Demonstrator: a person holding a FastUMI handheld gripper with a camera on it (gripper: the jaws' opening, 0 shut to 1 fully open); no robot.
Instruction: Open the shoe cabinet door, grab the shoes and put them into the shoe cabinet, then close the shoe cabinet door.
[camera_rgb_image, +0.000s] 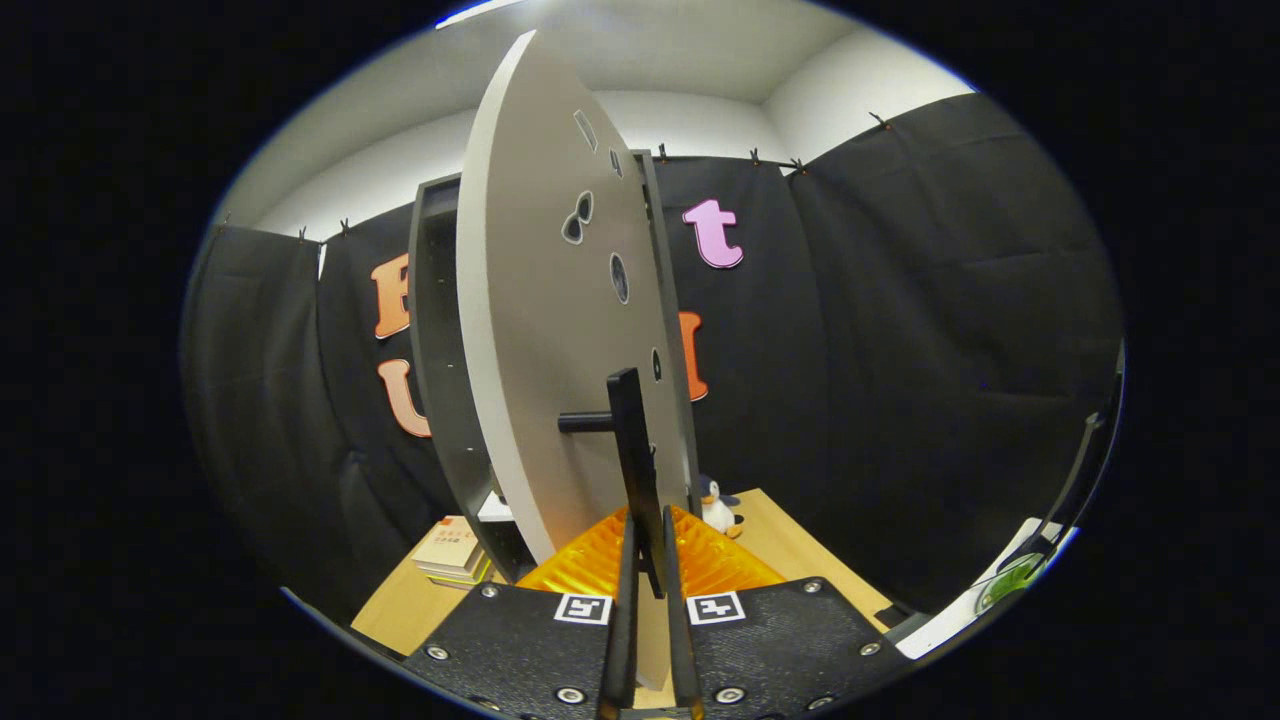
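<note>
Right between the gripper (650, 590) fingers, the door's dark bar handle (632, 470) is standing upright, and both fingers are squeezing in on its lower end, so I'm calling it clenched on the handle. The shoe cabinet door (540, 330) is swinging partway out, seen nearly edge-on, with a few cutout holes showing in its pale face. Behind it the dark frame of the shoe cabinet (436, 330) is standing on the wooden surface (800, 550).

My read: this is the door-moving step, though I can't tell from here whether it's opening or closing. To do it well, I'd be keeping the grip low and square on the handle and following the hinge arc rather than tugging straight, so the bar isn't slipping out sideways.

Contents-wise, the cabinet's inside is mostly hidden by the door; only a bit of something white is peeking out near the bottom. No shoes are showing, so I can't tell if they're inside. A stack of books (455, 555) is sitting beside the cabinet's base, and a little penguin toy (716, 508) is standing just beyond the door.
</note>
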